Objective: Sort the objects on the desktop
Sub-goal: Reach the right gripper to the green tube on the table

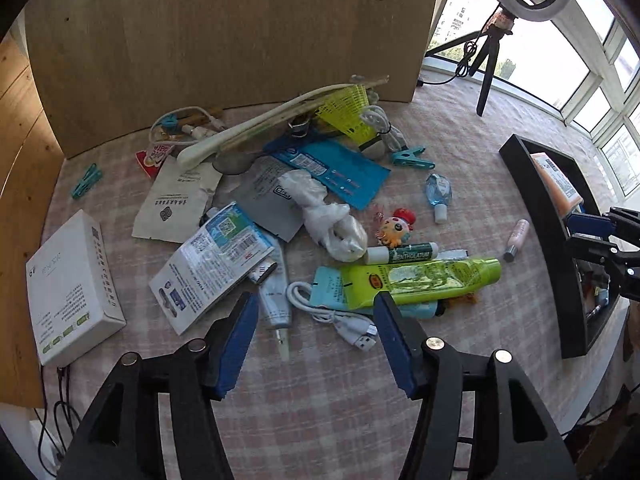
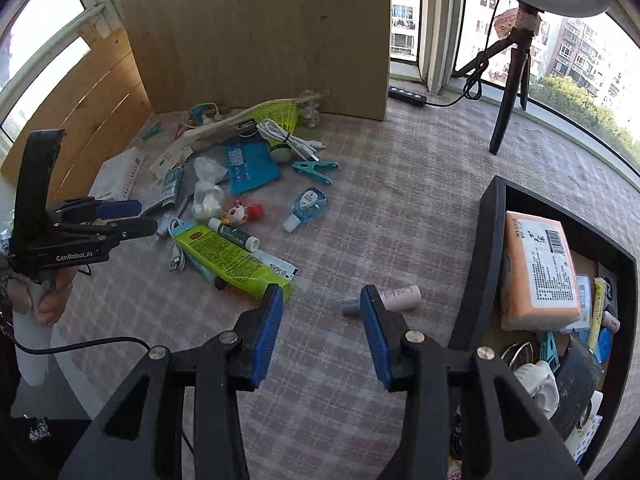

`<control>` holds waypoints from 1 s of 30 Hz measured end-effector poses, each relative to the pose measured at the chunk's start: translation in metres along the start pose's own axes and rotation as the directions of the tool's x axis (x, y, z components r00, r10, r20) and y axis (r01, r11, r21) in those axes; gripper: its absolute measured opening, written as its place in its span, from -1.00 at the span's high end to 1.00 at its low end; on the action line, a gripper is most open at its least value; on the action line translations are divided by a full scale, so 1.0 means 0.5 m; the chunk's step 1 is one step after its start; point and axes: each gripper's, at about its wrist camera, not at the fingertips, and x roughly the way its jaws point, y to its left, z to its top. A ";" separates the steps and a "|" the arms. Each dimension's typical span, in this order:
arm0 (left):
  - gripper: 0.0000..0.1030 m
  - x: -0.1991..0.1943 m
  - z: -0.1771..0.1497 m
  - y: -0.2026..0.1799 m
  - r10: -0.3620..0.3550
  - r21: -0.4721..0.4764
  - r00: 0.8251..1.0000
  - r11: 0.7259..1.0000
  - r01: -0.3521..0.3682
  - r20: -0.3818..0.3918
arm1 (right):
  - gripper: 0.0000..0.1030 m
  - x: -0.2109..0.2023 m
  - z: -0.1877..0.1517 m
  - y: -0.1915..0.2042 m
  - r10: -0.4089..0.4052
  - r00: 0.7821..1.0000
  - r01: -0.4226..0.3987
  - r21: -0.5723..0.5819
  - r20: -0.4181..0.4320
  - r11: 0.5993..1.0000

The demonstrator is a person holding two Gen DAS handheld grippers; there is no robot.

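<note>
Left wrist view first: the left gripper (image 1: 316, 340) hangs over the checked tablecloth (image 1: 328, 412) with its blue pads spread wide and nothing between them, so it's released. Just past the fingertips lie a white USB cable (image 1: 340, 316) and a lime-green tube (image 1: 424, 280), with a lip balm stick (image 1: 400, 254) touching the tube's upper edge. A little cartoon keychain (image 1: 396, 228) sits just above that, and a crumpled plastic bag (image 1: 328, 216) beside it. A white box (image 1: 68, 284) lies off to the left, and a small blue bottle (image 1: 439, 196) and a pink tube (image 1: 516, 240) lie toward the black tray (image 1: 532, 216) on the right.

Right wrist view: the right gripper (image 2: 320, 328) is also loose, jaws apart, holding nothing. The pink tube (image 2: 396, 298) lies flat on the cloth just beyond the right pad, partly hidden behind it, not gripped. The green tube's (image 2: 228, 260) end sits near the left pad. The tray (image 2: 484, 260) is on the right, already holding an orange packet (image 2: 536, 268) plus other bits that I can't make out well. The other gripper shows at the left edge, held in a hand (image 2: 46, 300).
</note>
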 end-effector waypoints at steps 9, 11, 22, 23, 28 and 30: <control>-0.20 0.026 -0.009 0.090 0.041 0.173 0.994 0.985 -0.024 -0.098 | -0.08 0.092 0.048 0.112 0.021 0.990 -0.063 -0.304 -0.140 0.951; -0.21 0.036 -0.005 0.092 0.040 0.212 0.993 0.977 -0.015 -0.114 | -0.09 0.114 0.055 0.128 0.025 0.984 -0.086 -0.351 -0.176 0.932; -0.30 0.105 0.046 0.114 0.043 0.298 0.981 0.954 0.016 -0.190 | -0.12 0.217 0.082 0.160 0.036 0.950 -0.181 -0.454 -0.310 0.872; -0.30 0.110 0.049 0.113 0.049 0.310 0.980 0.951 0.014 -0.194 | -0.12 0.222 0.085 0.161 0.039 0.948 -0.188 -0.457 -0.316 0.869; -0.38 0.125 0.062 0.117 0.035 0.321 0.976 0.946 0.036 -0.213 | -0.13 0.244 0.101 0.160 0.065 0.935 -0.230 -0.456 -0.350 0.860; -0.38 0.132 0.062 0.119 0.024 0.315 0.974 0.948 0.050 -0.225 | -0.15 0.254 0.107 0.161 0.081 0.927 -0.252 -0.448 -0.366 0.858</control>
